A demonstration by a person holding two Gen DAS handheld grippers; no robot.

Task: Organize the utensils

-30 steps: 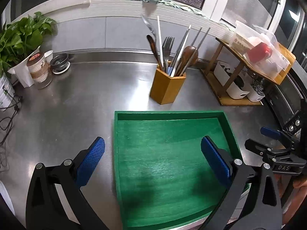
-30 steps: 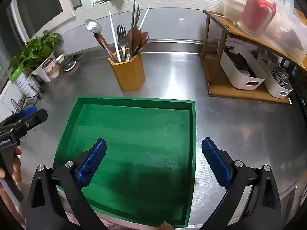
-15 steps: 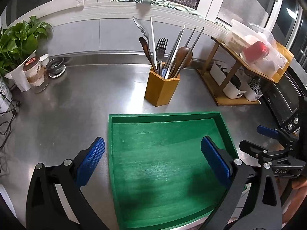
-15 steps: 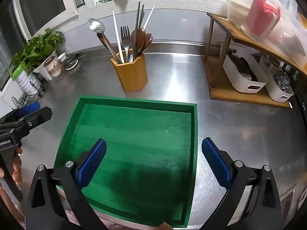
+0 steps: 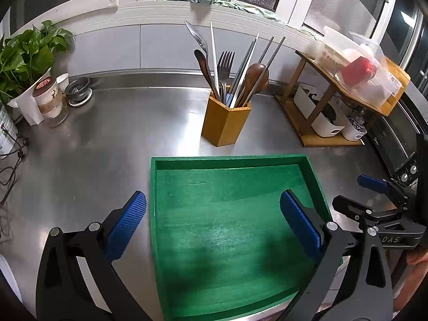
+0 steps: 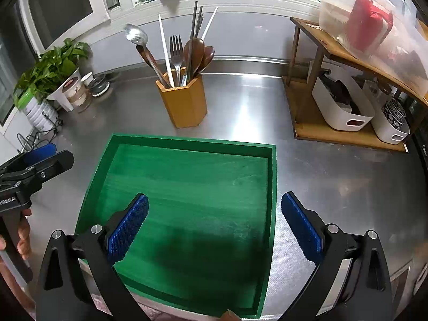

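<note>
facing utensils (image 6: 184,53) beyond right hand-held gripper (image 6: 214,222)

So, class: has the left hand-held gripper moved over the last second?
Yes. In the left wrist view, the wooden utensil holder and green tray sit lower and further left, so the camera-bearing gripper turned right and upward.
</note>
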